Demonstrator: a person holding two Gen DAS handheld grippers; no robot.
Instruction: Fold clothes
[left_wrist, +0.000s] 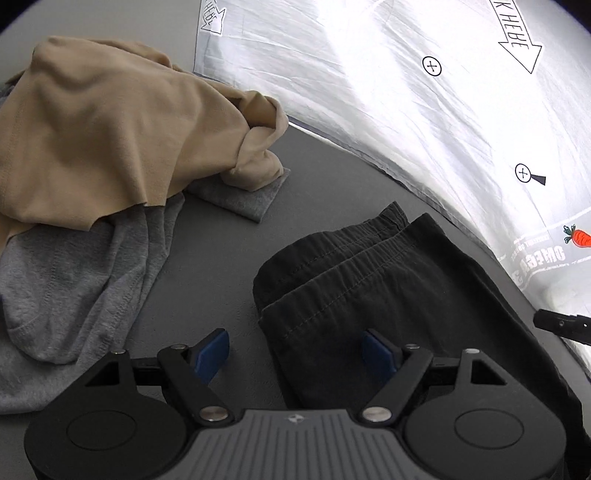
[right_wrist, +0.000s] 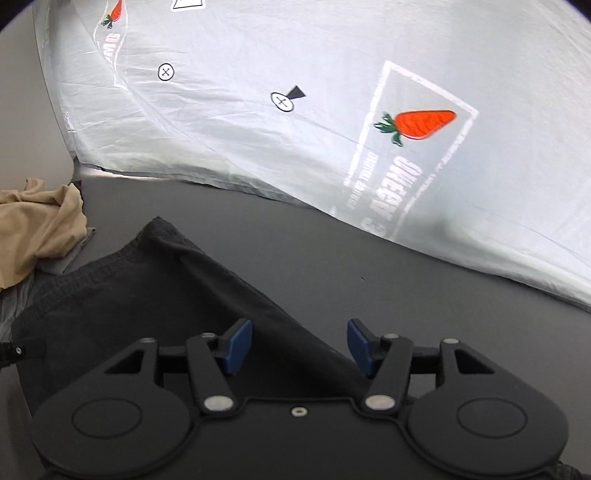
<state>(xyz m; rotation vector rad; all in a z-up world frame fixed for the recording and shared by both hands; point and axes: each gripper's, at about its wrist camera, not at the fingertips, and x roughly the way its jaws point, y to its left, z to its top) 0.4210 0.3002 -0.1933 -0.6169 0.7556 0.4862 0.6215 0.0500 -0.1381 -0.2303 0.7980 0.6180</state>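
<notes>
A folded black garment (left_wrist: 388, 280) with an elastic waistband lies on the grey table. My left gripper (left_wrist: 295, 352) hovers open over its near left edge, blue pads apart, the cloth's edge under the gap. In the right wrist view the same black garment (right_wrist: 140, 295) spreads from the left to under my right gripper (right_wrist: 300, 345), which stands open above its right edge with nothing pressed between the pads. A tan garment (left_wrist: 110, 136) lies crumpled on a grey garment (left_wrist: 66, 295) to the left.
A large white plastic sheet (left_wrist: 424, 92) printed with arrows, crosshair marks and a carrot logo (right_wrist: 421, 123) covers the far side of the grey table (left_wrist: 214, 258). The tan garment (right_wrist: 37, 229) shows at the left edge. The tip of the other gripper (left_wrist: 561, 325) pokes in at the right.
</notes>
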